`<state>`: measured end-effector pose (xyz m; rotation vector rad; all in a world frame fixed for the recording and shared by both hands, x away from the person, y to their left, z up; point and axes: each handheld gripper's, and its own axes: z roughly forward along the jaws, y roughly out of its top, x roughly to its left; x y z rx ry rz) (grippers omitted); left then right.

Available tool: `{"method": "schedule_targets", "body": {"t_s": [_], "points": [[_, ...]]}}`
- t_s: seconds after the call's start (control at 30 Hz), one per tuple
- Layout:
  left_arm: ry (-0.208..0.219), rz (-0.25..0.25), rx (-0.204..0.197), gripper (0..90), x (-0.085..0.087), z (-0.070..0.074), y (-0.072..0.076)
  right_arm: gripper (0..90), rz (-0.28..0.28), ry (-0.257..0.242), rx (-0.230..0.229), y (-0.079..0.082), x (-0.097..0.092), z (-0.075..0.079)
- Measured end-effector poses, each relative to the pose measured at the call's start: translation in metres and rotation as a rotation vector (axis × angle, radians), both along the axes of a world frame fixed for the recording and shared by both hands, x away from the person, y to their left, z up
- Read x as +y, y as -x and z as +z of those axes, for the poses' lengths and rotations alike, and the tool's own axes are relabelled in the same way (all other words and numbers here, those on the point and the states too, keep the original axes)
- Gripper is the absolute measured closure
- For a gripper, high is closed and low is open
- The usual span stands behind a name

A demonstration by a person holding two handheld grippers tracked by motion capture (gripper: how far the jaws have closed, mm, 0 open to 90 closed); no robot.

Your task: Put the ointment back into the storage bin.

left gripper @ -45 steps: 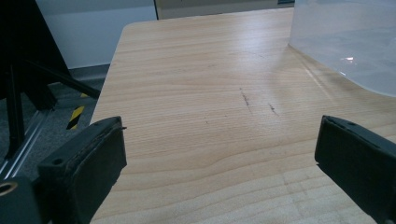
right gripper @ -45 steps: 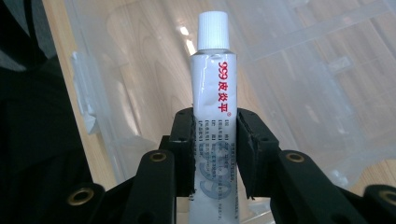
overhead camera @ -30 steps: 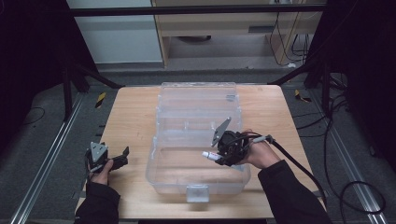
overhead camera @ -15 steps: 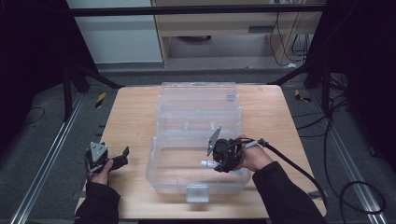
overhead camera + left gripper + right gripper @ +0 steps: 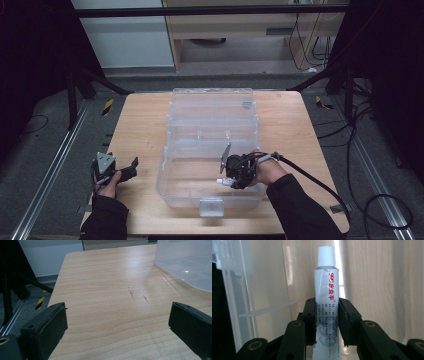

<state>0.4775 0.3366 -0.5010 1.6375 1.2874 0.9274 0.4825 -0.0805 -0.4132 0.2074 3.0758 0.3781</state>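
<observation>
A clear plastic storage box [image 5: 175, 187] with its lid swung open behind it sits in the middle of the wooden table [image 5: 135, 135]. My right gripper [image 5: 226, 180] is inside the box, shut on a small white tube [image 5: 326, 292] with a white cap and red print; the tube's capped end [image 5: 220, 181] points left. In the right gripper view the jaws clamp the tube's lower half, with the box wall [image 5: 262, 290] at the left. My left gripper [image 5: 127, 167] rests near the table's front left edge, open, with bare wood between its pads [image 5: 47, 325].
The box's open lid [image 5: 210, 102] lies flat toward the table's far side. A white latch [image 5: 211, 206] sits on the box's near wall. In the left gripper view the box corner [image 5: 185, 262] shows at upper right. Metal rails and cables run along the floor on both sides.
My right gripper has moved left and toward the near side with the tube, going lower inside the box. The left gripper has stayed put.
</observation>
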Motion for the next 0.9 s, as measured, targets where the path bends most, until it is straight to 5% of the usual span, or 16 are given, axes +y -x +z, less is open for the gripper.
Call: {"method": "schedule_targets", "body": {"t_s": [0.9], "points": [[0.002,0.0,0.0,1.5,0.0,0.0,0.0,69.0,0.028,0.099,0.031,-0.005,0.012,-0.028]]}}
